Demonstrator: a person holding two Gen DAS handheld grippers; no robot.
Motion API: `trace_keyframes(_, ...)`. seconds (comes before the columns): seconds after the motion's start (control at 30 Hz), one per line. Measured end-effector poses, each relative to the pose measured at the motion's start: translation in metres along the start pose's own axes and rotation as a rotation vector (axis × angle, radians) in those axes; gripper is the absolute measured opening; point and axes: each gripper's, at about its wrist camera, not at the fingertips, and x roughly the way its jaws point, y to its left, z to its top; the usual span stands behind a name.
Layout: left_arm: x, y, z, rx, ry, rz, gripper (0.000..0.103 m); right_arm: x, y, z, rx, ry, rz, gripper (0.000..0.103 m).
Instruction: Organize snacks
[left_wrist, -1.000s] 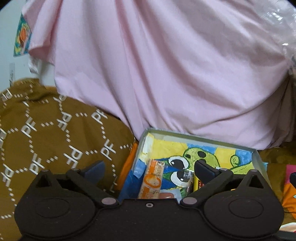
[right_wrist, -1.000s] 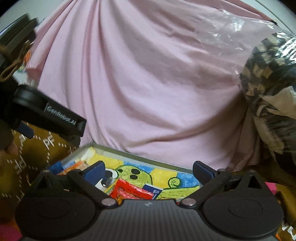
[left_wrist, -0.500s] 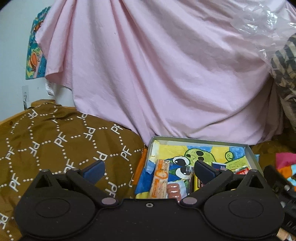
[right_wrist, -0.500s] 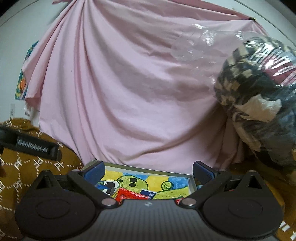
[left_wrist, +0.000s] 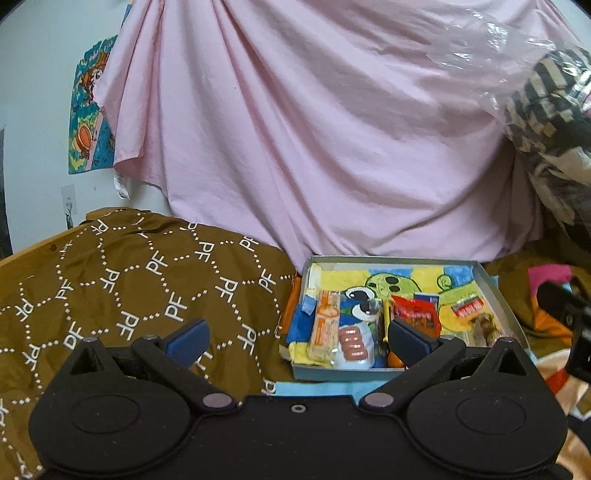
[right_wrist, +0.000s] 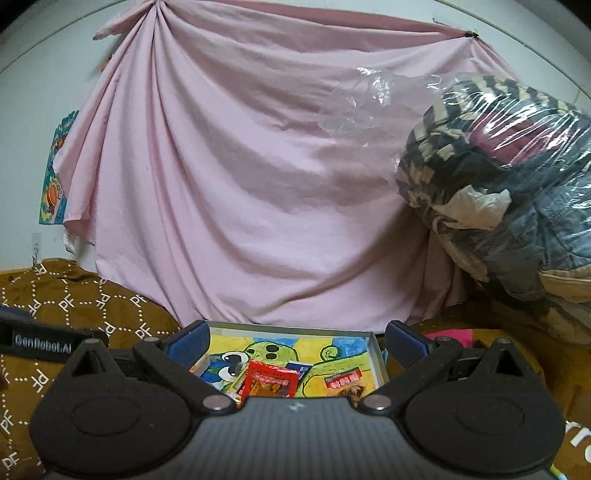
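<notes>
1. Lying ahead of both grippers is a shallow grey box (left_wrist: 495, 291) lined with a cartoon-printed sheet, resting on brown patterned cloth (left_wrist: 129, 280) below a hanging pink sheet (left_wrist: 314, 129).
2. Left gripper (left_wrist: 297, 338): jaws spread wide, nothing between them. The box sits ahead and to the right, its near edge just beyond the right fingertip (left_wrist: 404, 336).
3. Right gripper (right_wrist: 297, 338): jaws spread wide, empty. The box lies directly ahead between the fingers.
4. Box contents: an orange-and-white bar (left_wrist: 325, 328) at the left, a clear pack of pink rounds (left_wrist: 352, 345) touching it, a red packet (right_wrist: 269, 384) near the middle, and a small red-labelled packet (right_wrist: 343, 382) at the right.
5. A plastic-wrapped bundle of bedding (right_wrist: 509, 184) stands to the right, well apart from the box.
</notes>
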Motion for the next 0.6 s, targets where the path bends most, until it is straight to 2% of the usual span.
trace_keyframes(0.6, -0.042, 0.006, -0.044, -0.009, 0.038, -0.013, 0.102, -0.053, 0.009, -0.027, -0.013, 0.045, -0.01, 0.103)
